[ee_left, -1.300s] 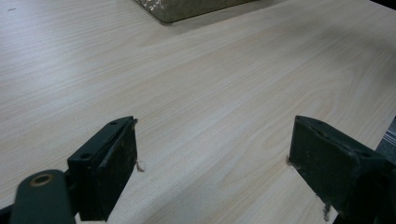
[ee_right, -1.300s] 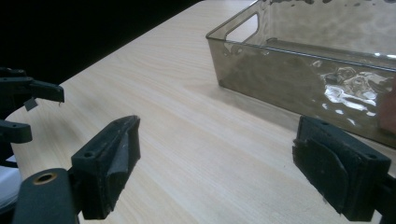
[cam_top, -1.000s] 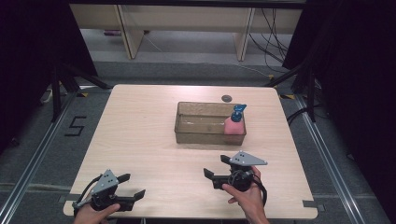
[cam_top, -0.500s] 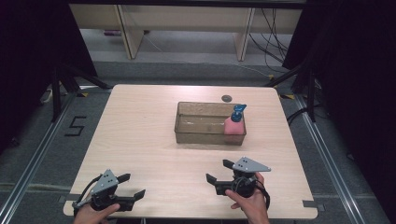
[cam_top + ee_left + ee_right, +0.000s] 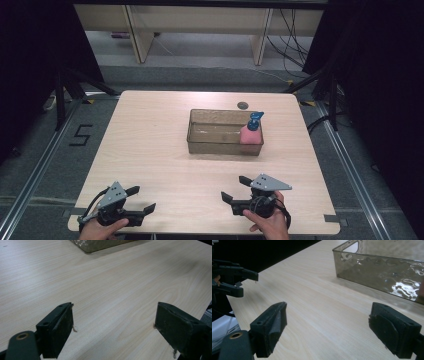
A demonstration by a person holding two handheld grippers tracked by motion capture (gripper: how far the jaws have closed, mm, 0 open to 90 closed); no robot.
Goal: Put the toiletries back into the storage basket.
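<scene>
Setting: a lab recording bay, not a home or shop. A pale wood-grain table [image 5: 150,150] stands alone on grey carpet floor [image 5: 45,170], flanked by metal floor rails [image 5: 27,192], with black curtains [image 5: 30,55] and black stand legs [image 5: 67,85] at both sides, loose cables [image 5: 292,30] trailing on the floor behind, and a taped "5" [image 5: 80,135] marking the floor at the left. The person at the near edge holds instrumented grippers, left [image 5: 137,197] and right [image 5: 235,189], each with a cable and a grey tracking plate [image 5: 269,183], which fits a data-collection station.
</scene>
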